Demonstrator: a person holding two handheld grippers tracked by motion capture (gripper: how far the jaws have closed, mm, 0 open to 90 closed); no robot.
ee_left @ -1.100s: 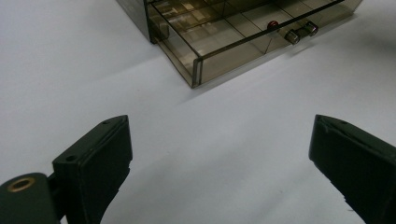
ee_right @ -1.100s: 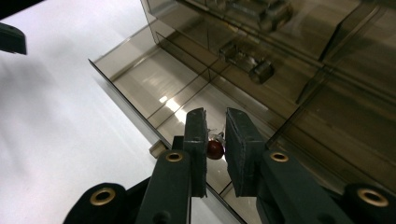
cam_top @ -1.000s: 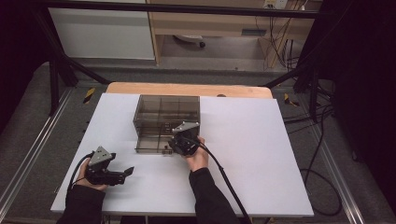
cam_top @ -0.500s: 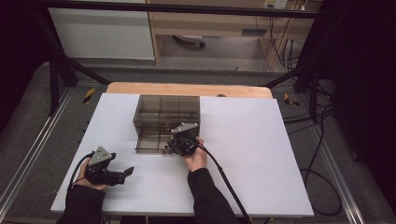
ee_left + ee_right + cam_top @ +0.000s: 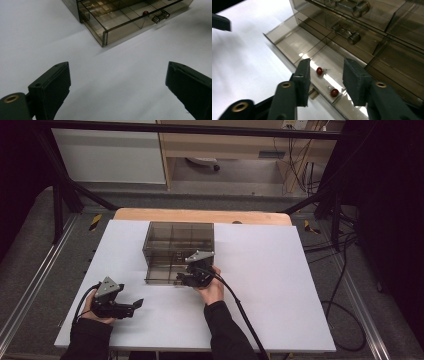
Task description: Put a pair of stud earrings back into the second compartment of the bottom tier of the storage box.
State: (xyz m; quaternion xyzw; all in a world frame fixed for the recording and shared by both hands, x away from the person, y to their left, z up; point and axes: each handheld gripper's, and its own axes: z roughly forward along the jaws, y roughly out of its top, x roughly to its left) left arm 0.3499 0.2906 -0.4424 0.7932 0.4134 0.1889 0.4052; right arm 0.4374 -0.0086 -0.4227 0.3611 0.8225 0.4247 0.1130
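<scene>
Right gripper [image 5: 325, 80] just opening, jaws spread above two red stud earrings [image 5: 320, 71] dropped into the pulled-out drawer [image 5: 294, 45]; left gripper [image 5: 117, 87] parked aside, jaws wide, empty.

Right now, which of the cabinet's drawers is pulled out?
The bottom drawer, below the right gripper: it juts forward with two red earrings inside; the drawers above sit flush.

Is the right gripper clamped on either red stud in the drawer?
No. The right gripper has its jaws apart over the open drawer, and both red studs lie loose on the drawer floor between them.
</scene>
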